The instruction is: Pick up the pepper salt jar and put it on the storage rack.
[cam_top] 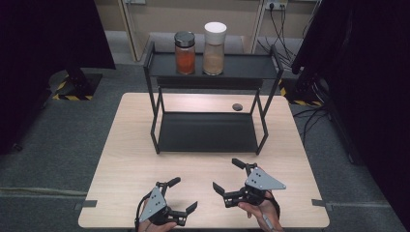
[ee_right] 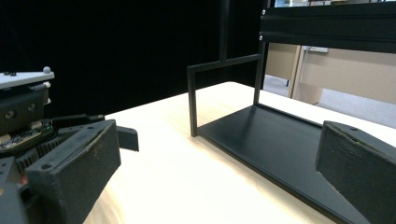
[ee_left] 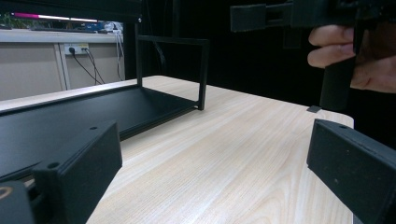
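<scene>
A black two-tier metal rack (cam_top: 208, 133) stands on the far half of the wooden table (cam_top: 130, 164). On its top shelf sit a jar of orange-red powder with a dark lid (cam_top: 184, 53) and a taller jar of tan powder with a white lid (cam_top: 214, 48). My left gripper (cam_top: 183, 195) is open near the table's front edge, left of centre, holding nothing. My right gripper (cam_top: 227, 175) is open to its right, also holding nothing. In the left gripper view the rack's lower shelf (ee_left: 93, 112) lies ahead on the left and the right gripper (ee_left: 289, 16) shows at top right.
A small dark round object (cam_top: 237, 107) lies on the table behind the rack's right side. Dark curtains hang on both sides. Stand bases with hazard tape (cam_top: 72, 92) sit on the floor, and cables (cam_top: 285, 34) run along the back wall.
</scene>
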`<state>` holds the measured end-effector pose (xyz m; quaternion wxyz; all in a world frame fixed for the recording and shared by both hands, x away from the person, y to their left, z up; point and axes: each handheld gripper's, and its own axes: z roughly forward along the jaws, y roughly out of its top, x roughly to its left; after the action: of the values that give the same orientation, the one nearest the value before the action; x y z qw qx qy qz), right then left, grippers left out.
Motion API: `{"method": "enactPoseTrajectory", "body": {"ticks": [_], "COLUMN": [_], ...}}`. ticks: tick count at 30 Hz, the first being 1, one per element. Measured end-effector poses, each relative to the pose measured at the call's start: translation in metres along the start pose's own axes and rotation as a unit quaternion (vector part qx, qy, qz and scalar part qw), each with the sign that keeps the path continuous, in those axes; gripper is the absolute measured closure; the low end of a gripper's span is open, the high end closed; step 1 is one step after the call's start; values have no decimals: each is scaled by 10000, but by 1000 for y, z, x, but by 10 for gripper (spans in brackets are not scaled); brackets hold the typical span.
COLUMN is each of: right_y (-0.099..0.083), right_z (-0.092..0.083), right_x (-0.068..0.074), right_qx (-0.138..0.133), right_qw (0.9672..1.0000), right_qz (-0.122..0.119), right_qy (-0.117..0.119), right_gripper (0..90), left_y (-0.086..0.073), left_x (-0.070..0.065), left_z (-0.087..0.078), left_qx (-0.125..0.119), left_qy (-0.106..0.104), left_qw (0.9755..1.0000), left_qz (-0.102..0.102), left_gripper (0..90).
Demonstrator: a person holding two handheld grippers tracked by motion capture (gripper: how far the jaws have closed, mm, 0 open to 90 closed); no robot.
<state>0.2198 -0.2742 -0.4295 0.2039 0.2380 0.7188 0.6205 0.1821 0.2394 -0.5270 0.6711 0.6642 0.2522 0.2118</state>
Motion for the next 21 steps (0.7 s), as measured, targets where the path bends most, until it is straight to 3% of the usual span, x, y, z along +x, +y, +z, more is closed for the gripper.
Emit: {"method": "enactPoseTrajectory", "body": {"ticks": [21], "right_y": [-26], "right_z": [4], "right_x": [3], "right_qx": [134], "right_qw": [9999], "right_qz": [55], "right_qy": [78], "right_gripper": [3], "left_y": [0], "left_x": [1], "left_z": [-2], "left_qx": [-78], "left_qy": [31], "left_qw": [10000], "left_qz": [-40], "left_gripper": [26]}}
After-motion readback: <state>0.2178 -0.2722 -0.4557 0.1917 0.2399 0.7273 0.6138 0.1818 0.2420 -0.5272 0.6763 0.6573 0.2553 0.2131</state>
